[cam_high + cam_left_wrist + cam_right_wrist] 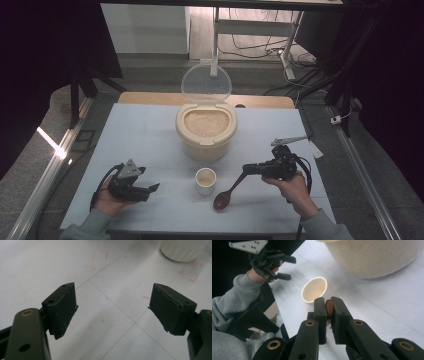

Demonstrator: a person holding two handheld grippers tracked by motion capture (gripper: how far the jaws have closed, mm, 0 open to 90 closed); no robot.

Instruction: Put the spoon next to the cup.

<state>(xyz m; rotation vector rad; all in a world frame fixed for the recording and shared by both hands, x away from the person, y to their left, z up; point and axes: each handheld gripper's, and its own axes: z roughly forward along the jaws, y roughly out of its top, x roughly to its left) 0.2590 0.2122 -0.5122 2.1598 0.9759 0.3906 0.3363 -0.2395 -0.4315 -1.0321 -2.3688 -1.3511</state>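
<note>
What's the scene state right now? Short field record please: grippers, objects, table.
left gripper: open, holds nothing, low over table
right gripper: shut on brown wooden spoon handle
spoon bowl: low by the table, right of cup; contact unclear
small white paper cup: upright, some grains inside
round cream plastic rice container: behind cup, filled with rice
clear hinged lid: raised open
white table: thin grid lines

Open table at the left, crowded middle

Bare table (145,135) lies ahead of the left gripper (150,190); the cup (205,180), spoon (227,194) and rice container (206,131) block the centre.
</note>
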